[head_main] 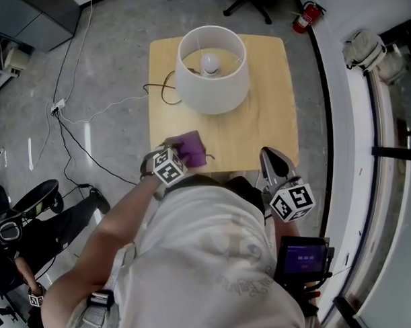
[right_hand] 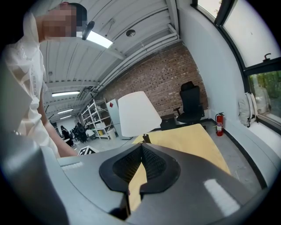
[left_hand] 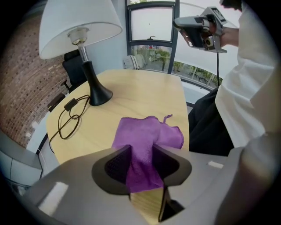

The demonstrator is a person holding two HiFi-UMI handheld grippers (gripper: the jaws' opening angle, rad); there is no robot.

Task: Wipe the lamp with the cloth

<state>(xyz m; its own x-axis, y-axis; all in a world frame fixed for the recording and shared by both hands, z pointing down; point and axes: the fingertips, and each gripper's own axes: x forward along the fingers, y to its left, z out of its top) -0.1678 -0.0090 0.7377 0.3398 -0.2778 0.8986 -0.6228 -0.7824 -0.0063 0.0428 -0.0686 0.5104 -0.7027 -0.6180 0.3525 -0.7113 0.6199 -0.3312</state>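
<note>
Near the table (left_hand: 145, 94) edge, the spread left claw (left_hand: 141, 162) is straddling the purple cloth (left_hand: 151, 134), lamp (left_hand: 90, 83) beyond at upper left; right claw (right_hand: 141, 149) is hanging pressed together.

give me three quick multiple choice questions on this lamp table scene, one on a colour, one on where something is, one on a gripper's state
1. What colour is the lampshade?
A. black
B. purple
C. white

2. Where does the purple cloth lie?
A. draped over the lampshade
B. on the table, at its edge nearest the person
C. on the floor

3. How do the right gripper's jaws stand?
A. together, nothing between them
B. clamped on the cloth
C. wide apart round the lampshade

Answers:
1 C, the shade is white in every view.
2 B, the head view shows it on the wood by the near edge.
3 A, the right gripper view shows the tips meeting, with only the table beyond.
</note>
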